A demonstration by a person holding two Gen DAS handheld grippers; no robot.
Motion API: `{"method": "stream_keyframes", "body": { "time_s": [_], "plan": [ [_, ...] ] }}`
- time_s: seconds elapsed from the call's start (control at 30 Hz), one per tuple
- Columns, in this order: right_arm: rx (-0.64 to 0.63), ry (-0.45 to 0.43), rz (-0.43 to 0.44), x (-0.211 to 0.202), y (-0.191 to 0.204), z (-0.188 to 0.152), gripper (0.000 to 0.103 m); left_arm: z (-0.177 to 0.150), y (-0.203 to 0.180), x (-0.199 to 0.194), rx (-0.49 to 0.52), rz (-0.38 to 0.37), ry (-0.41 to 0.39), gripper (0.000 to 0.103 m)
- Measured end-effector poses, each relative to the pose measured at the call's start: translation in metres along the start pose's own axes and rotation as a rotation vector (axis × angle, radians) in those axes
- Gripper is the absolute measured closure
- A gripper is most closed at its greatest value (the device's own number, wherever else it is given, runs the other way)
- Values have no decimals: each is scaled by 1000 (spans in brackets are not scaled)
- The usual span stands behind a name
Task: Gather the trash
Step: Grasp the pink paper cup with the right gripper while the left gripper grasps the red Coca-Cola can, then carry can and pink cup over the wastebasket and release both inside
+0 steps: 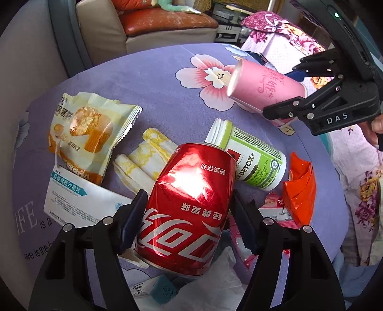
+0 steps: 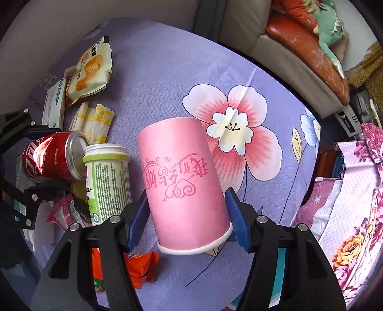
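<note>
Looks like someone's living room: a leather sofa (image 1: pixel 167 21) with red cushions sits right behind the desk (image 1: pixel 148 71), floral bedding (image 2: pixel 354 191) piled just beside it.

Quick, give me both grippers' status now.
Left gripper: shut on the red cola can.
Right gripper: shut on the pink paper cup.

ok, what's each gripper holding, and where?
Left gripper: red Coca-Cola can, gripped across its sides. Right gripper: pink paper cup, gripped across its sides near the rim.
</note>
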State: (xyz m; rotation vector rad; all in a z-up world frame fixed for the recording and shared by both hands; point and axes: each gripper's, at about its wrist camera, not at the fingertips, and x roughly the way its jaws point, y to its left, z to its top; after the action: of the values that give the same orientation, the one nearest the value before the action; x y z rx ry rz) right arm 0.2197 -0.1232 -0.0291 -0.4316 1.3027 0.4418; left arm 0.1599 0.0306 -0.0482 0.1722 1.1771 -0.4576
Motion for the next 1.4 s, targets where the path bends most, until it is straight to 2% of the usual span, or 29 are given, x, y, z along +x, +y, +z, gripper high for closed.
{"method": "stream_keyframes", "body": {
  "time_s": [0.27,0.5,0.9,1.4],
  "plan": [
    [96,-71,17,-30,-10,-41,44,-2,-15,-44,-27,43,-73,35],
    [174,-133,21,-57,-22,-80,44,2,-58,-59,17,35,-101,35],
    [346,-205,-12,-85,-73,-168,44,31,-161,-22,102,-44,-84,35],
    [623,-220,-21,-71,-166,-274,44,70,-279,39,239,-83,-22,35]
  ]
}}
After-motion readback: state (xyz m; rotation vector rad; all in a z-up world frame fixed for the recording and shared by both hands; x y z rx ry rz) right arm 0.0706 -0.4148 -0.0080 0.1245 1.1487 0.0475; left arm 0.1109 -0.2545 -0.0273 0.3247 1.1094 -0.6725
